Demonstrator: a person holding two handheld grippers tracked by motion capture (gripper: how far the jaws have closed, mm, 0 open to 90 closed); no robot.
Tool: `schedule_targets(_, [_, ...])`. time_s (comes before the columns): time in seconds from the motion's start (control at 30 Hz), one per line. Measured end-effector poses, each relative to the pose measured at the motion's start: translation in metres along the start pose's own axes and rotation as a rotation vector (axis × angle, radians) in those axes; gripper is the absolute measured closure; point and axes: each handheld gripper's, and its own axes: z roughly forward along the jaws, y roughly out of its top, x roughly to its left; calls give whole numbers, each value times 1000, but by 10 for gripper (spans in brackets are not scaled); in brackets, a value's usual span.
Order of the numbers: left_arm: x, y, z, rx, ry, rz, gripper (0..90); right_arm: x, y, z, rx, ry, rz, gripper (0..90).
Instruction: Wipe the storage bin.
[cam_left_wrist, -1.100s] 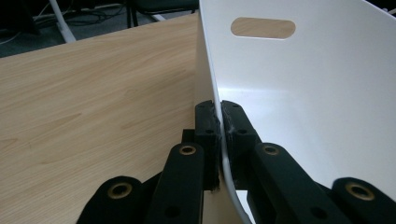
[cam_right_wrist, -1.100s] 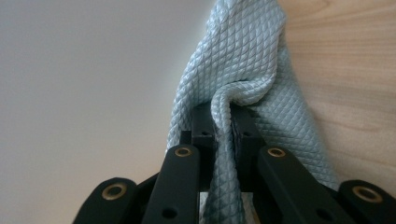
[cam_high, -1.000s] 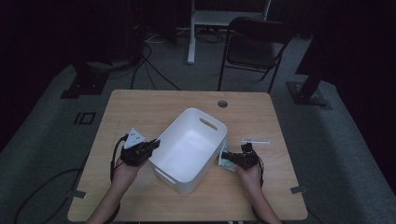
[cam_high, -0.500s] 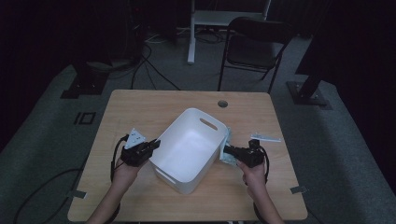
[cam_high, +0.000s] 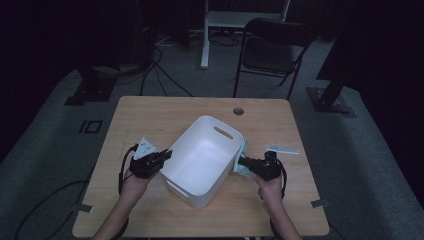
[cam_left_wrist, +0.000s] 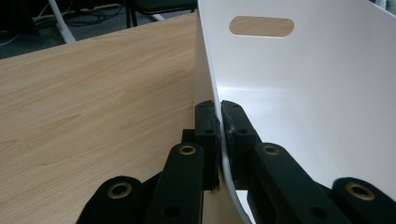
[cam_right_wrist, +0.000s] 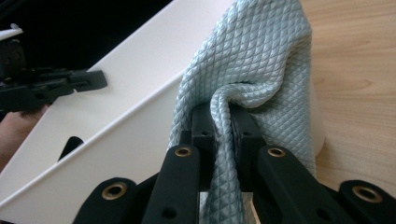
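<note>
A white plastic bin (cam_high: 202, 157) with slot handles lies at an angle in the middle of the wooden table (cam_high: 150, 115). My left gripper (cam_high: 166, 154) is shut on the bin's left rim (cam_left_wrist: 219, 140), one jaw outside the wall and one inside. My right gripper (cam_high: 242, 162) is shut on a pale blue quilted cloth (cam_right_wrist: 252, 70), which is bunched up against the bin's right outer wall (cam_right_wrist: 140, 126). In the high view the cloth (cam_high: 243, 155) shows as a small pale patch beside the bin. The left gripper (cam_right_wrist: 95, 80) shows across the bin in the right gripper view.
A small pale flat piece (cam_high: 282, 149) lies on the table to the right of the right hand. A round cable hole (cam_high: 238, 111) sits near the table's far edge. A black folding chair (cam_high: 272, 50) and stand bases stand on the floor behind.
My right gripper has risen with the cloth and moved a little toward the bin's right wall. The left gripper and the bin have stayed put.
</note>
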Motion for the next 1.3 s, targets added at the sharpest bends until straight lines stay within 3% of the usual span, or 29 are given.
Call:
schedule_targets(0.33, [-1,0,0,0,4,4,864,-5,-4,6,36,-35,-13,830])
schedule_targets(1.3, [-2,0,0,0,17,11,863,-26,-20,28,140,-86,48,829])
